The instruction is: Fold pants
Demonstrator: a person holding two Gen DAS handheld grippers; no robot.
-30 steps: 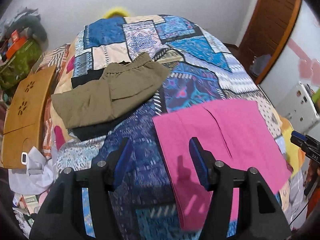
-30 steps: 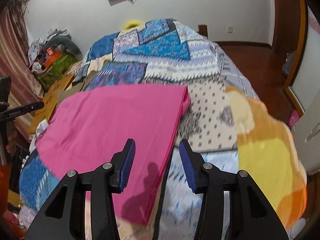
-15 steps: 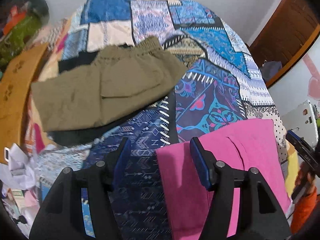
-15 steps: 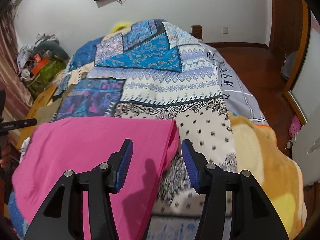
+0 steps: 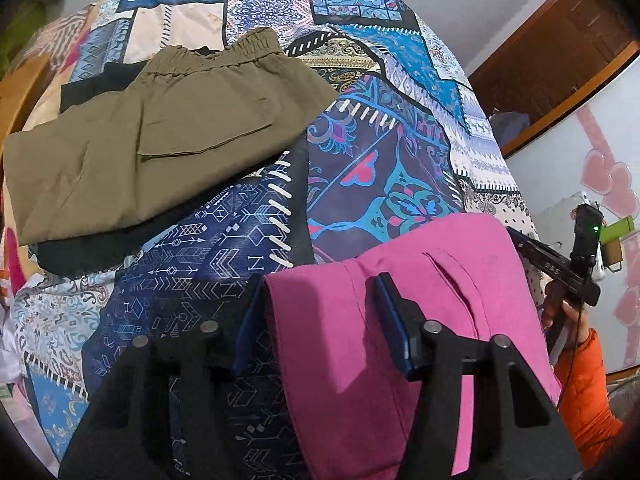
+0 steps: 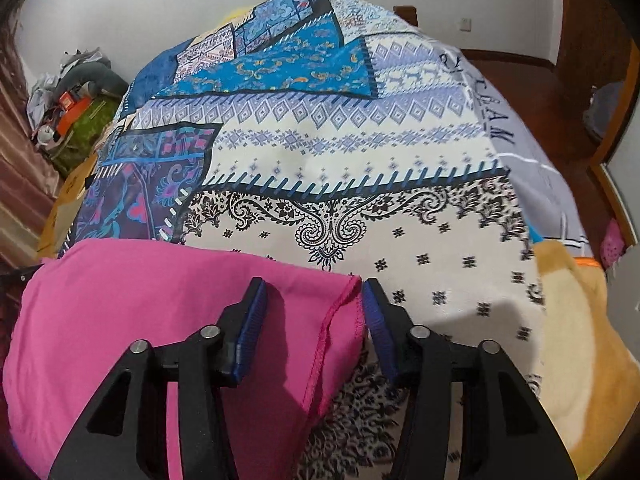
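My left gripper and right gripper, jaws just narrowing, each straddle a corner of the smooth pink pants, not yet pinching. Folded olive pants lie flat on the patchwork bedspread.

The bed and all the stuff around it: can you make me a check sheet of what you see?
Surface: bed with a patchwork cover.
Job's things: pink pants lie flat at the near edge.
Clutter: folded olive pants on a black garment; yellow blanket at the side.
Grippers: left gripper straddles one pink corner, right gripper the other corner with the stitched hem; both jaws have just been closing, pads not yet pressing.
Cables: thin black wire by the orange sleeve.
Surroundings: white wall, wooden door, pile of things on the floor.
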